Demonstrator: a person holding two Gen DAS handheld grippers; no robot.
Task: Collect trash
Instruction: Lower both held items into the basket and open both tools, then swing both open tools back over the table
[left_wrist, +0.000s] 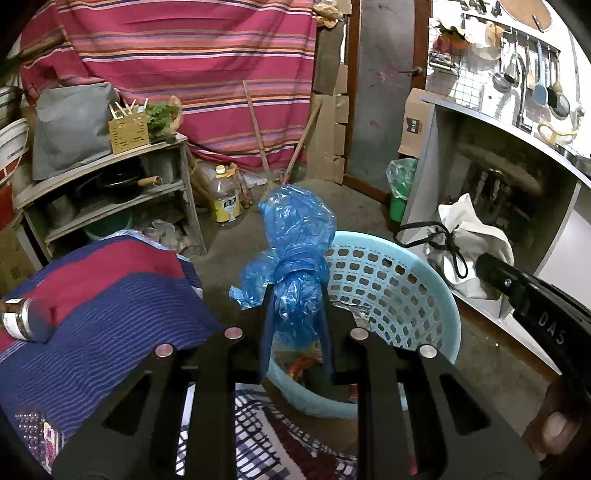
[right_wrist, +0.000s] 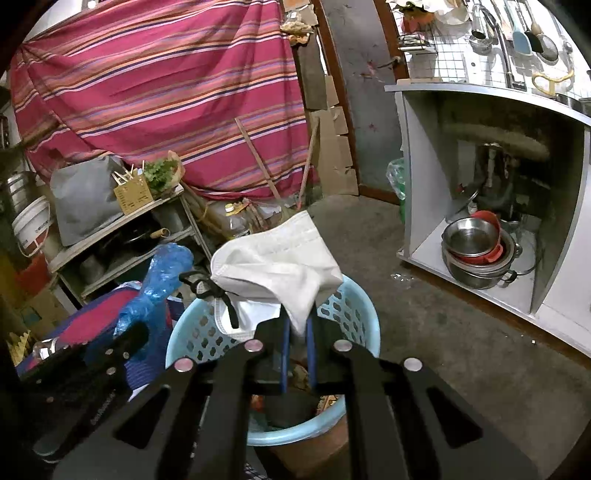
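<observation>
- The left gripper (left_wrist: 295, 295) is clamping a knotted, crumpled blue plastic bag (left_wrist: 297, 236), which is sticking up beyond the fingertips toward 12 o'clock.
- The right gripper (right_wrist: 297, 325) is pinching a white face mask (right_wrist: 280, 266) by one edge; the creased mask is fanning out toward 11 o'clock, its black ear loop (right_wrist: 207, 288) dangling at 9 o'clock.
- Both pieces are hanging over a pale blue perforated basket (left_wrist: 399, 280), which is already holding scraps.
- A striped blanket (left_wrist: 110, 302) is lying at the basket's 9 o'clock, carrying a glass jar (left_wrist: 22, 317).
</observation>
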